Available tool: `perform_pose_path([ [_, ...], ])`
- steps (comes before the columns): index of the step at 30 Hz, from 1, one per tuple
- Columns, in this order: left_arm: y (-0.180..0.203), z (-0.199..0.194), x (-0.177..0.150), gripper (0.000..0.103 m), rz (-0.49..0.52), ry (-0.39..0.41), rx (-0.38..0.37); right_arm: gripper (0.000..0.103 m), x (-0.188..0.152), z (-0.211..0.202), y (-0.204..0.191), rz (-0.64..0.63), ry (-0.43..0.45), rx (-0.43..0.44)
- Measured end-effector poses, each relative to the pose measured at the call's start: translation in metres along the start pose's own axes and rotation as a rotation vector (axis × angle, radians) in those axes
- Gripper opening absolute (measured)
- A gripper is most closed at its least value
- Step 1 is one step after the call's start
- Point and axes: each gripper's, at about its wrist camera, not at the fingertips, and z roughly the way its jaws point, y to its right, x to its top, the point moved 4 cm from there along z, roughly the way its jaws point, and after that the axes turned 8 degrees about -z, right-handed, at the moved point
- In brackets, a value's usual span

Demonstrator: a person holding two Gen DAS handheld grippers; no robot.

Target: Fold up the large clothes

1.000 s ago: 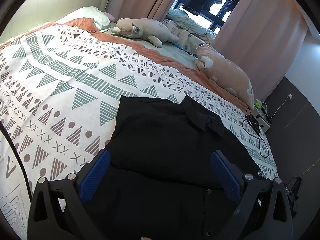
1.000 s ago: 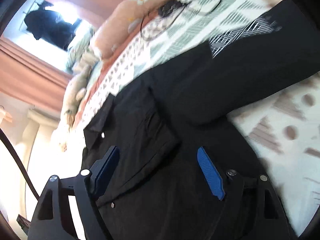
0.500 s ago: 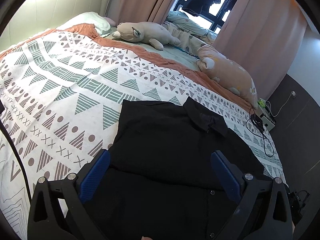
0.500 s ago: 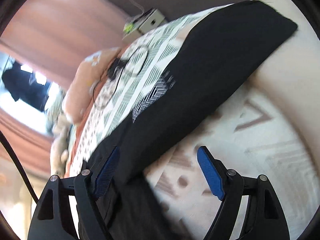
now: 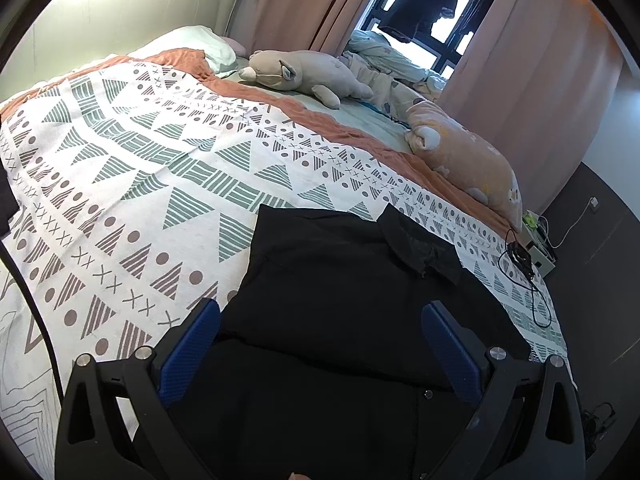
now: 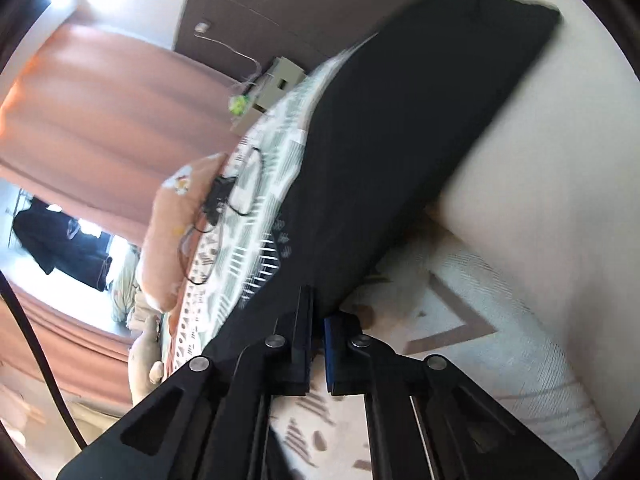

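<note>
A black collared shirt [image 5: 340, 280] lies on the patterned bedspread [image 5: 140, 168], collar [image 5: 416, 248] toward the far side, with one side folded over its front. My left gripper [image 5: 320, 344] hovers open low over the shirt's body, its blue pads [image 5: 192, 344] wide apart with nothing between them. In the right wrist view the shirt's long black sleeve [image 6: 400, 140] stretches across the bedspread [image 6: 520, 260] toward the bed's edge. My right gripper [image 6: 318, 320] has its jaws pressed together at the sleeve's near edge, with the black cloth pinched between them.
A grey plush animal [image 5: 304, 72] and a peach plush pillow [image 5: 468, 160] lie at the far side of the bed. A black cable [image 5: 524, 276] and a small box [image 5: 540, 256] sit past the right edge. Pink curtains [image 5: 520, 60] frame a window.
The right gripper swung along the sleeve toward the bed's edge, rolled, and closed from wide open to shut on the sleeve's edge. The left gripper stayed open in place.
</note>
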Motion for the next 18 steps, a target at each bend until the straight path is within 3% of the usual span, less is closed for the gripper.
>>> perform_pose_path([
  [9, -0.004, -0.004, 0.005, 0.103, -0.008, 0.005, -0.015, 0.001, -0.006, -0.032, -0.083, -0.194, 0.043, 0.209],
  [18, -0.002, -0.008, 0.007, 0.103, -0.014, 0.002, -0.047, 0.001, -0.061, -0.046, -0.166, -0.384, -0.077, 0.431],
])
